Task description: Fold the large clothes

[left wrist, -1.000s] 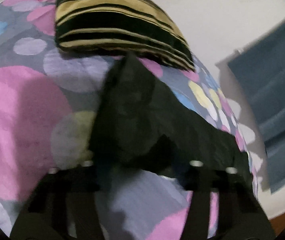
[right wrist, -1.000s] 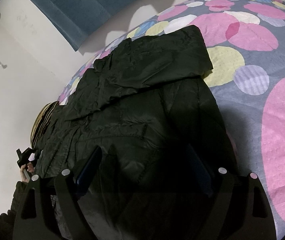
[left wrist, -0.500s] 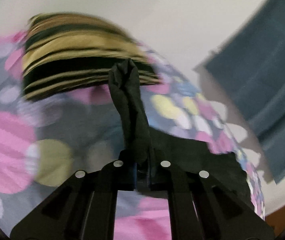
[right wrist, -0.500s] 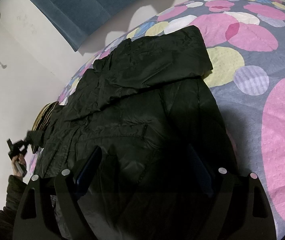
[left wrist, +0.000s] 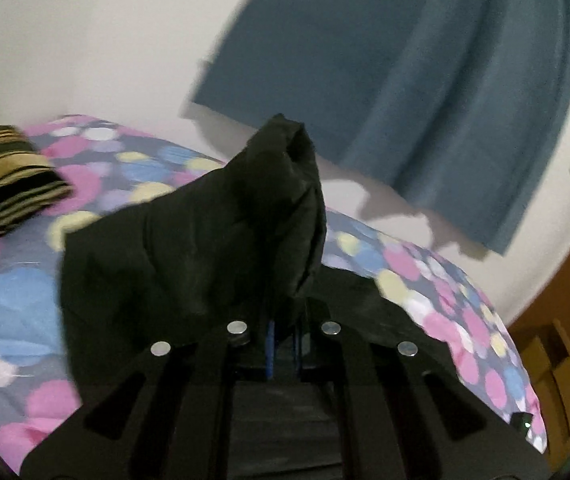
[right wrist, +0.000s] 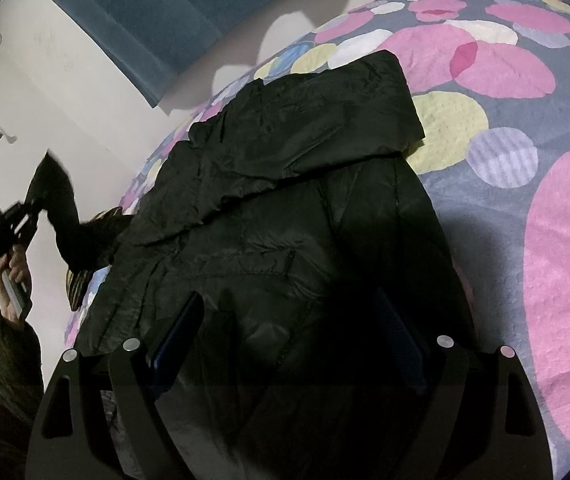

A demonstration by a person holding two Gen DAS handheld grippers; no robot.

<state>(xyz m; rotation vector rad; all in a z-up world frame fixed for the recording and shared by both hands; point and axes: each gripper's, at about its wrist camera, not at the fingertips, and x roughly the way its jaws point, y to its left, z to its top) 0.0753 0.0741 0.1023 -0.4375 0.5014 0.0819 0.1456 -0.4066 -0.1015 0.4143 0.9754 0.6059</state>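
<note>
A large black jacket [right wrist: 293, 216] lies spread on the dotted bedspread [right wrist: 565, 240], one sleeve folded across its upper part. My left gripper [left wrist: 283, 320] is shut on the jacket's other sleeve [left wrist: 245, 220] and holds it lifted off the bed. It also shows at the left of the right wrist view [right wrist: 9, 228], with the sleeve [right wrist: 61, 216] hanging from it. My right gripper [right wrist: 289, 336] is open, its jaws wide apart just over the jacket's near part, holding nothing.
A striped yellow and black pillow [left wrist: 1, 176] lies at the bed's far end, against a white wall [left wrist: 105, 40]. A blue curtain [left wrist: 425, 80] hangs behind the bed. Wooden furniture [left wrist: 557, 360] stands beyond the bed's right edge.
My left gripper shut on the sleeve, then lifted it up and swung it away from the pillow toward the curtain side. The right gripper has stayed still and open.
</note>
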